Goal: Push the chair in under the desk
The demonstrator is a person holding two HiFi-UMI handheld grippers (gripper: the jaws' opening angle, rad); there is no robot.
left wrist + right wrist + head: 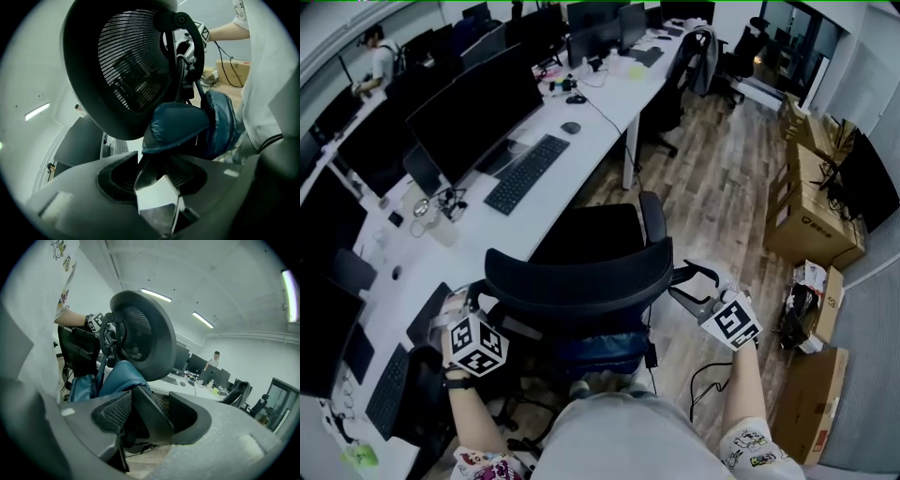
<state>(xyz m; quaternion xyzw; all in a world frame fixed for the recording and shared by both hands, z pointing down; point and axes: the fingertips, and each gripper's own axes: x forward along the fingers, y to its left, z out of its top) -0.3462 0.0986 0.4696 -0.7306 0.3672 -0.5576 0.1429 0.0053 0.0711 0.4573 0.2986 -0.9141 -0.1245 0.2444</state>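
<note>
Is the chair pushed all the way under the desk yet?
No, the chair still has its whole seat out over the wooden floor, beside the desk and not under it.

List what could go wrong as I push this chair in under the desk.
The chair has a raised armrest that may knock the desk edge instead of passing under. The loose cable on the floor behind the chair could catch a foot. The blue cushion on the chair back might slip off.
</note>
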